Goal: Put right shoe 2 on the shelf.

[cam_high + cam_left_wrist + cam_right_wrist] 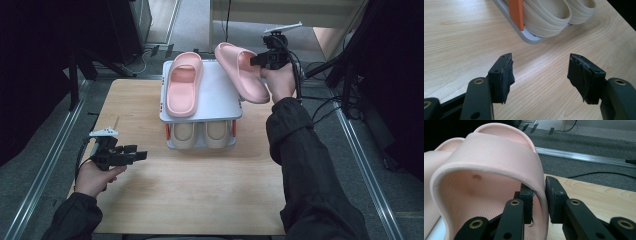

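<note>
One pink slipper (183, 84) lies flat on the top shelf (217, 97) of a small white rack. A second pink slipper (242, 71) is held tilted above the shelf's right edge, and my right gripper (256, 60) is shut on its strap. Up close, the strap (499, 152) arches over the footbed with the jaws pinching its side at the right gripper (539, 200). Two beige slippers (200, 134) sit on the lower shelf (531, 39). My left gripper (141, 155) hovers open over the wooden table at the front left, its fingers (505, 75) wide apart with nothing between them at the left gripper (540, 75).
The rack has orange posts (516, 13) at its front corners. Bare wooden tabletop (200, 190) spreads in front of the rack. Metal rails (47, 165) run along both sides of the table, and cables (325, 107) lie on the floor to the right.
</note>
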`<state>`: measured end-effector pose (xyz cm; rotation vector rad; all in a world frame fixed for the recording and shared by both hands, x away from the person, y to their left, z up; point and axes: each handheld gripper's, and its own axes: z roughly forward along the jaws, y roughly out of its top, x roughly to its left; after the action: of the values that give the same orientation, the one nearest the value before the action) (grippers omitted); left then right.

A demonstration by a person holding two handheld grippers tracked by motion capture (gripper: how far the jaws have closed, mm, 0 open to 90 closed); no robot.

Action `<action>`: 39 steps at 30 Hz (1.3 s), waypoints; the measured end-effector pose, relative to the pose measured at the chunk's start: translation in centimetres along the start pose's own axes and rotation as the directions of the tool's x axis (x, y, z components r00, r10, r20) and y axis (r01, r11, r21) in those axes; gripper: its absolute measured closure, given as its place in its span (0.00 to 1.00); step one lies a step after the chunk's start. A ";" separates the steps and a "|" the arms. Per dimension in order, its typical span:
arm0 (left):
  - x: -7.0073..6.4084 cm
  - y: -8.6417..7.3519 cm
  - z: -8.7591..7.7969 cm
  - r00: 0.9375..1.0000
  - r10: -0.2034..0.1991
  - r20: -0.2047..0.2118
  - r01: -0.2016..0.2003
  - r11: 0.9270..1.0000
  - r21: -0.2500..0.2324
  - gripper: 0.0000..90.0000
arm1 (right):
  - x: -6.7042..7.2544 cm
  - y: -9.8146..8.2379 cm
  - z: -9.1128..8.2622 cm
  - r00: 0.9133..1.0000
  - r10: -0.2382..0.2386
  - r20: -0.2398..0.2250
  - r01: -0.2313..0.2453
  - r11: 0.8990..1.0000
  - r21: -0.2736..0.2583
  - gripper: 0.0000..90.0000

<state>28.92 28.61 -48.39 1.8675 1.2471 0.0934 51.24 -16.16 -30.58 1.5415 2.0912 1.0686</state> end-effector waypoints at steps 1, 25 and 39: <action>0.0 0.0 0.0 1.000 0.001 0.006 -0.001 1.000 0.000 0.41 | 0.2 0.0 0.3 1.000 -0.004 0.008 0.004 1.000 0.007 0.86; -0.4 0.3 0.0 0.998 0.048 0.039 -0.047 0.999 -0.011 0.41 | 5.3 -0.6 3.7 0.996 -0.083 0.032 0.082 0.996 0.035 0.73; -0.5 0.5 -0.1 0.998 0.055 0.023 -0.055 0.998 -0.025 0.41 | 6.3 -1.5 3.1 0.991 -0.129 -0.030 0.130 0.991 0.029 0.72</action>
<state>28.95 28.22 -47.80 1.8773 1.1739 0.1146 49.98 -9.45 -32.73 1.3904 2.2029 1.0215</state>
